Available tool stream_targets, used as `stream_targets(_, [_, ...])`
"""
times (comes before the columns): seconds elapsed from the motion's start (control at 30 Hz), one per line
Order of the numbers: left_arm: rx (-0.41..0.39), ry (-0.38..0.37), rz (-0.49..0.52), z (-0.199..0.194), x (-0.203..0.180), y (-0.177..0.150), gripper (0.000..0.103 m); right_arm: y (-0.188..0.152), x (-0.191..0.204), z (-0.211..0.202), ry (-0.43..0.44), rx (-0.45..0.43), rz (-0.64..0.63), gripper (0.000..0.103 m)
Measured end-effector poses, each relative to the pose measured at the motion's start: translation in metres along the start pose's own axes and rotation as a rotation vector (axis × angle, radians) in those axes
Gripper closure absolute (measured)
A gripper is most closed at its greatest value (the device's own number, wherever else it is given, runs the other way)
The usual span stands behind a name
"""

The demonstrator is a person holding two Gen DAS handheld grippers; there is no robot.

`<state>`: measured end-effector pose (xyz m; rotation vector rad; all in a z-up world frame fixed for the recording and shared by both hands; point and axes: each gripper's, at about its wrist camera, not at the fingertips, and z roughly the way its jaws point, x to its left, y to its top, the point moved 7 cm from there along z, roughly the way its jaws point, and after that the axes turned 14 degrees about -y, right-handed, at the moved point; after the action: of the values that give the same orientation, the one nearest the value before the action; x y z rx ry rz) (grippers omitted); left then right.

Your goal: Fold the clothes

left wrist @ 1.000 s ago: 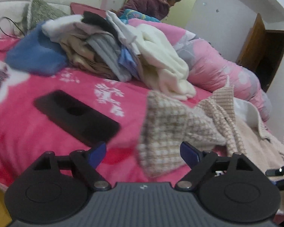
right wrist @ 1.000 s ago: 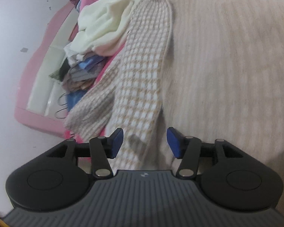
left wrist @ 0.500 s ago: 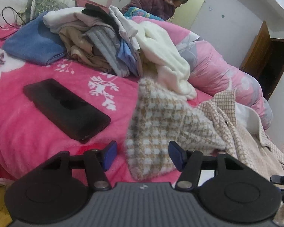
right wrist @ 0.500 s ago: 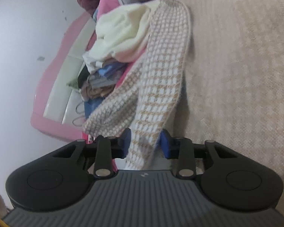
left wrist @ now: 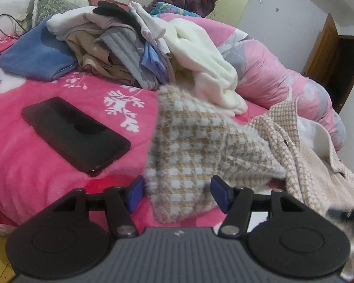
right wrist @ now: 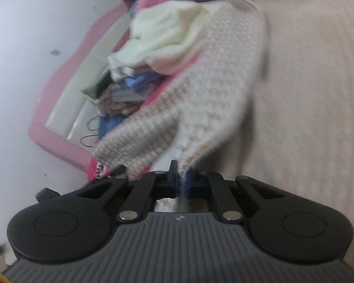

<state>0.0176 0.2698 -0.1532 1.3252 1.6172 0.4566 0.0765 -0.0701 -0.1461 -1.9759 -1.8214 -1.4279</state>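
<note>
Looking from the left wrist, the houndstooth knit garment (left wrist: 200, 146) sprawls soft and floppy on the pink bedspread (left wrist: 47, 165); the left gripper (left wrist: 175, 192), jaws opening, straddles its hem untouched. From the right wrist, the right gripper (right wrist: 180, 179) pinches another edge, the best hold.

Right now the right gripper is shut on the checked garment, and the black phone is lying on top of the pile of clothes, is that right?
Not quite. The right gripper is shut on the checked garment, but the left wrist view shows the black phone lying flat on the pink blanket, in front of the pile of clothes, not on it.
</note>
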Motion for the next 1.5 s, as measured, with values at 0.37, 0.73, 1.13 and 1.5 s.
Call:
stream_targets(0.37, [-0.038,0.073,0.025,0.012,-0.014,0.012,0.087,0.083,-0.105,-0.172,-0.034,-0.539,0.234,0.099])
stream_targets(0.73, [-0.335,0.166,0.214,-0.009,-0.018,0.214,0.092,0.089,-0.112,-0.160,0.029,-0.518,0.270,0.099])
stream_targets(1.13, [-0.040,0.454,0.071,0.074,0.098,0.232,0.053,0.058,-0.102,-0.127,0.016,-0.345,0.296,0.099])
stream_targets(1.5, [-0.158,0.090,0.421,-0.042,-0.049,0.150,0.019,0.105,-0.015,-0.096,0.011,-0.281,0.057,0.099])
